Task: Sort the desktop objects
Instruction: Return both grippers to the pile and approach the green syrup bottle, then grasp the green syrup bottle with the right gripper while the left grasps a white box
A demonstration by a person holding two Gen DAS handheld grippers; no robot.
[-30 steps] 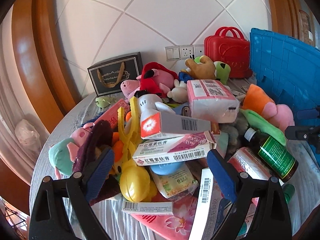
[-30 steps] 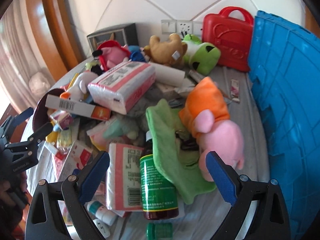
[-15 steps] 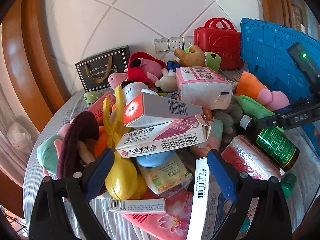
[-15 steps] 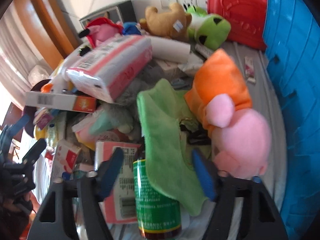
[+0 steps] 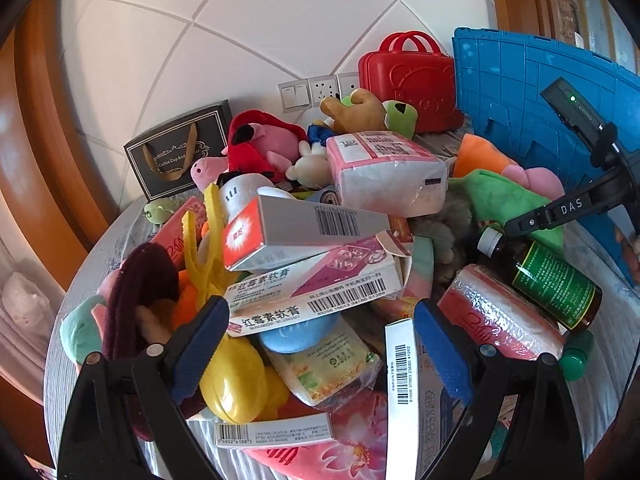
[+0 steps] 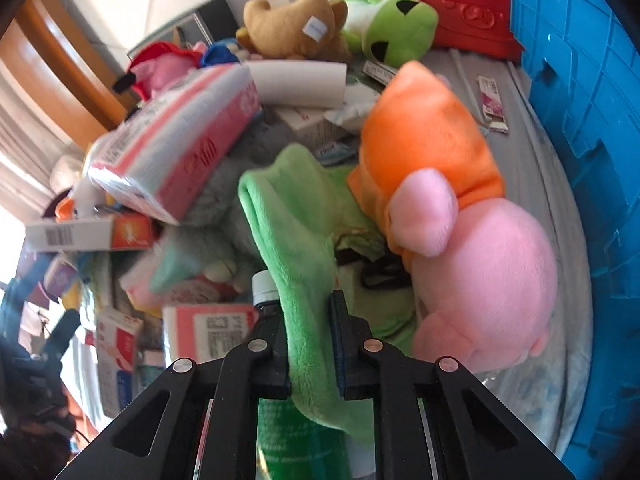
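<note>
A pile of boxes, tissue packs and plush toys covers the round table. My right gripper [image 6: 308,320] points steeply down and is shut on a fold of the green plush cloth [image 6: 292,216], which fills the gap between its pads. Just left of that fold lies the brown bottle [image 6: 265,288] with a white cap and green label. A pink and orange plush [image 6: 472,248] lies to the right. My left gripper [image 5: 320,320] hangs open above a pink and white medicine box [image 5: 312,296], holding nothing. The same green cloth [image 5: 496,196] and bottle [image 5: 548,280] show at the right.
A blue crate [image 5: 520,92] stands on edge along the right side. A red case [image 5: 408,76] and black gift bag [image 5: 180,148] stand against the tiled wall. A brown plush [image 6: 296,24] and green frog [image 6: 396,24] lie at the back. The table edge [image 5: 80,280] curves left.
My right gripper came down onto the green cloth and its jaws went from wide open to shut on the fold. The left gripper stayed open, turning only slightly.
</note>
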